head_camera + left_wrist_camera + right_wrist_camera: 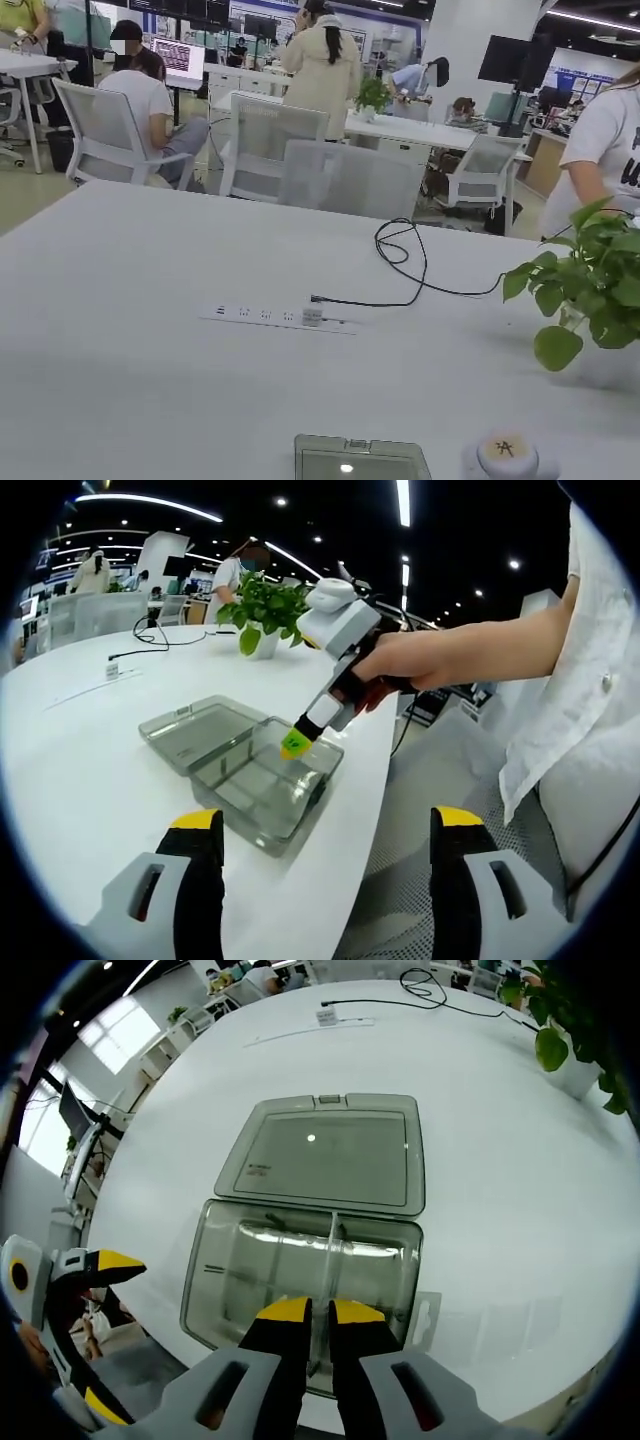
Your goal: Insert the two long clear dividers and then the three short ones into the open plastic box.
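Log right gripper directly over the box, by the wall opposite the hinge, tips dipped toward the open top. Read its jaws as nearly together, pinching the top edge of a clear divider. See that divider upright inside the box, running from the hinge-side wall to the opposite wall, roughly midway along. Note a hand wrapped around the right gripper body, above the box.

Find left gripper off the box, short of its nearest corner, jaws spread wide, nothing between them, nothing touched.

Record box as clear smoky plastic, sitting on the white table close to the table edge. Note lid flipped fully open, flat on the table, joined to the box along the hinge. Pick out faint clear flat pieces on the table just beside the box, on the side away from the left gripper; shape too faint to call.

Past the lid, well apart from the box, find a white power strip lying flat, with a black cable looping away behind it. Off toward the clear-pieces side, well apart from the box, see a leafy potted plant. Far beyond the box, past the table, note grey mesh chairs and people at other desks.
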Demonstrator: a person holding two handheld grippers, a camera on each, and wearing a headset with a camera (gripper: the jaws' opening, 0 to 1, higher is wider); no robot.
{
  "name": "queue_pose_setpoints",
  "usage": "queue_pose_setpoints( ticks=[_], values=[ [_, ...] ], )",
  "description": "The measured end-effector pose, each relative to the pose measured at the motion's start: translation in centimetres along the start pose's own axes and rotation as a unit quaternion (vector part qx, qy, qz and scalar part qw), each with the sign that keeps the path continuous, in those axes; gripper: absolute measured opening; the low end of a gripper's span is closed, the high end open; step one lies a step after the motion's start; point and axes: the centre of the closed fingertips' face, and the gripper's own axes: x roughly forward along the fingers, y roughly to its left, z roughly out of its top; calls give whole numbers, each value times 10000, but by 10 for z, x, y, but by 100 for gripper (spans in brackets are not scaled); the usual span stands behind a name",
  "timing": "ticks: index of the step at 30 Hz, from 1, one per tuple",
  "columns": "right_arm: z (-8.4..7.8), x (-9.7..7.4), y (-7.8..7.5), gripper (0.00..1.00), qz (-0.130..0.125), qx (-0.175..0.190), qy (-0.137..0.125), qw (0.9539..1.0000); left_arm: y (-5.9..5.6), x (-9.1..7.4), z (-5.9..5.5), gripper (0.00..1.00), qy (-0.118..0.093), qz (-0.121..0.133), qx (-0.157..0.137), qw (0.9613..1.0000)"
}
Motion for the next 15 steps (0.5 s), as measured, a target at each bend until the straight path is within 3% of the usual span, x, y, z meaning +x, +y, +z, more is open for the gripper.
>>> queue_pose_setpoints(
  ticks=[15],
  values=[
    [-1, 1, 3, 10, 249, -131, 5, 9996, 1, 0, -5, 91, 102, 30, 27, 9999]
  ],
)
